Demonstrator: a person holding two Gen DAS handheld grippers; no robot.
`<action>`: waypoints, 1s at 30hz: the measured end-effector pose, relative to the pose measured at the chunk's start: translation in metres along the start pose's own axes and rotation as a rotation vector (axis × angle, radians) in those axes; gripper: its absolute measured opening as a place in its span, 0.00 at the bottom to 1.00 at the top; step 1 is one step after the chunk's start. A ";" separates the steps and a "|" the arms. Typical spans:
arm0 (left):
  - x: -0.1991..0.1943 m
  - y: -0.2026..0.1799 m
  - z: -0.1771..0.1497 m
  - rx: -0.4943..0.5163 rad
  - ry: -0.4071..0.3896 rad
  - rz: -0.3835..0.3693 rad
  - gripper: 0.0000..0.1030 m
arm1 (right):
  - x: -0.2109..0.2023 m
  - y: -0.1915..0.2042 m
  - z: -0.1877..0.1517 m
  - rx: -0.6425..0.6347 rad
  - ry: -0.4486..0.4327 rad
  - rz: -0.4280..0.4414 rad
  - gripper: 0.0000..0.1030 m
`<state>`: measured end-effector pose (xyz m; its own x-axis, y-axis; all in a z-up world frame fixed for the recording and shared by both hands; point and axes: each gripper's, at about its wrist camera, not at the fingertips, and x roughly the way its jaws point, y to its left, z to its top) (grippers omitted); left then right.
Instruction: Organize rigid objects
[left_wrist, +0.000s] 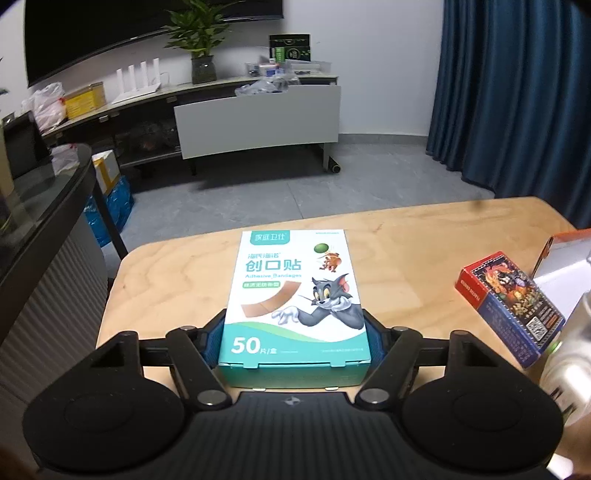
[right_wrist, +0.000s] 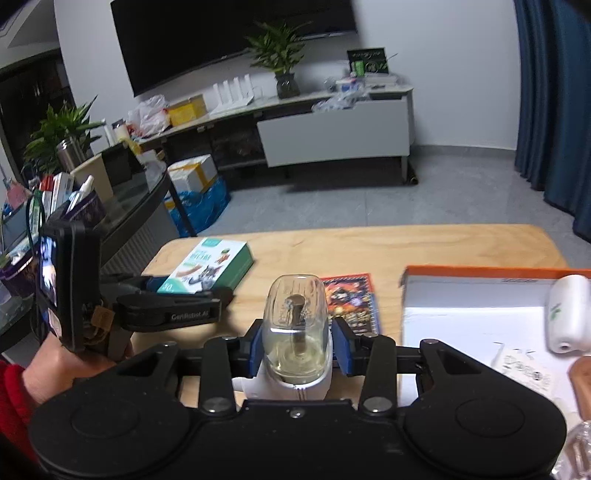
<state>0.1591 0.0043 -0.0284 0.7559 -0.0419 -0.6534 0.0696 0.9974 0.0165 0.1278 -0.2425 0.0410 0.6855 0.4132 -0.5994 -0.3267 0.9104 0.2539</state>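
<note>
A teal and white adhesive bandage box (left_wrist: 291, 295) lies flat on the wooden table (left_wrist: 406, 236). My left gripper (left_wrist: 295, 325) is shut on its near end, with a blue pad against each long side. In the right wrist view, the left gripper (right_wrist: 184, 291) and the bandage box (right_wrist: 210, 267) show at the left. My right gripper (right_wrist: 295, 339) is shut on a clear bottle of liquid with a white base (right_wrist: 295, 314), held upright above the table. That bottle (left_wrist: 576, 350) is a blur at the right edge of the left wrist view.
A red and blue card box (left_wrist: 513, 306) lies right of the bandage box. An open white box with an orange rim (right_wrist: 480, 321) holds a white device (right_wrist: 567, 314) and a leaflet. A hand in a red sleeve (right_wrist: 55, 365) holds the left gripper. A dark glass side table (left_wrist: 55, 192) stands left.
</note>
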 end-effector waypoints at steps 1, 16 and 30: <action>-0.005 0.000 -0.002 -0.013 -0.002 -0.003 0.69 | -0.003 -0.002 0.000 0.008 -0.007 0.002 0.47; -0.129 -0.038 -0.013 -0.071 -0.110 -0.010 0.69 | -0.090 -0.021 -0.007 0.041 -0.146 -0.046 0.47; -0.199 -0.149 -0.022 -0.106 -0.150 -0.183 0.70 | -0.196 -0.086 -0.042 0.118 -0.266 -0.189 0.47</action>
<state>-0.0163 -0.1347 0.0822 0.8256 -0.2226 -0.5185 0.1516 0.9726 -0.1761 -0.0058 -0.4028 0.1052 0.8775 0.2141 -0.4291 -0.1108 0.9611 0.2529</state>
